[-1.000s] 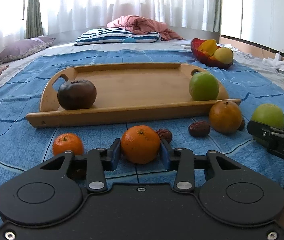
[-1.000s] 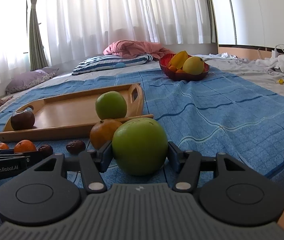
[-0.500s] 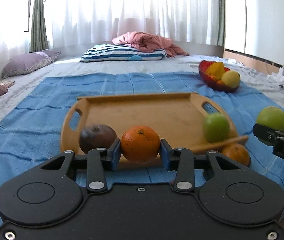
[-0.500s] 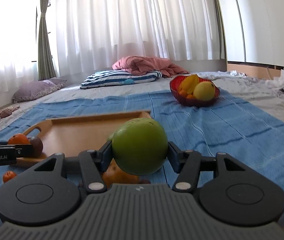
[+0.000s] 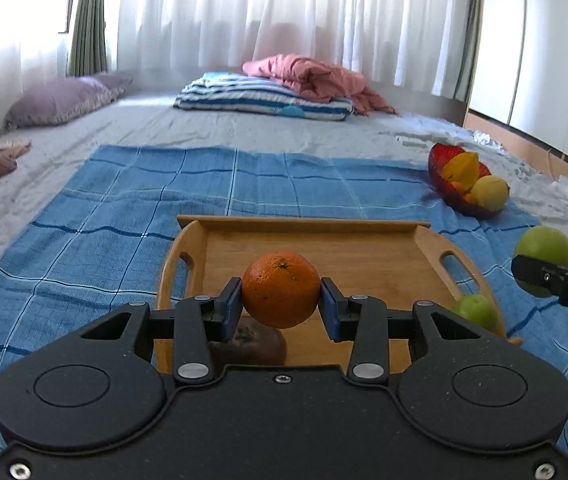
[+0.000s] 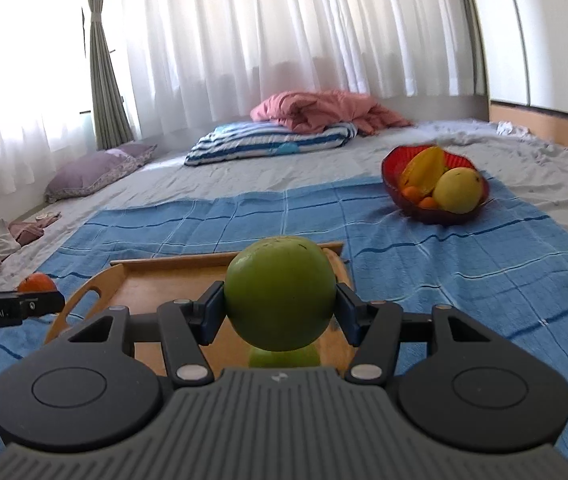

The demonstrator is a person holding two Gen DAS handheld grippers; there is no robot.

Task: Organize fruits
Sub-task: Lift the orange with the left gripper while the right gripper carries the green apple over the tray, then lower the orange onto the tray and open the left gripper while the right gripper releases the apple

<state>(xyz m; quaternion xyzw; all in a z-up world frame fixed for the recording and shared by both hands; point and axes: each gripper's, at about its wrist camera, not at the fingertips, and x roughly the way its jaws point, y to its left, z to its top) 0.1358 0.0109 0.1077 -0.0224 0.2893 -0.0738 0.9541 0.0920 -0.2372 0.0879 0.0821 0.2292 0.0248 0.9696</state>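
Left wrist alone shows dark fruit (image 5: 252, 346) under jaws gripping orange (image 5: 281, 289); right's grip apple (image 6: 280, 293).

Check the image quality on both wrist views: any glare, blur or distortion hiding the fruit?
Left wrist view: curtains blown out by backlight, fisheye bends the edges, but the orange is sharp. Right wrist view: same window glare at left, green apple sharp, red bowl slightly soft.

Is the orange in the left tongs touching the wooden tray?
Apart. In the left wrist view the left tongs hold the orange up in the air, and the wooden tray floor shows below and behind it.
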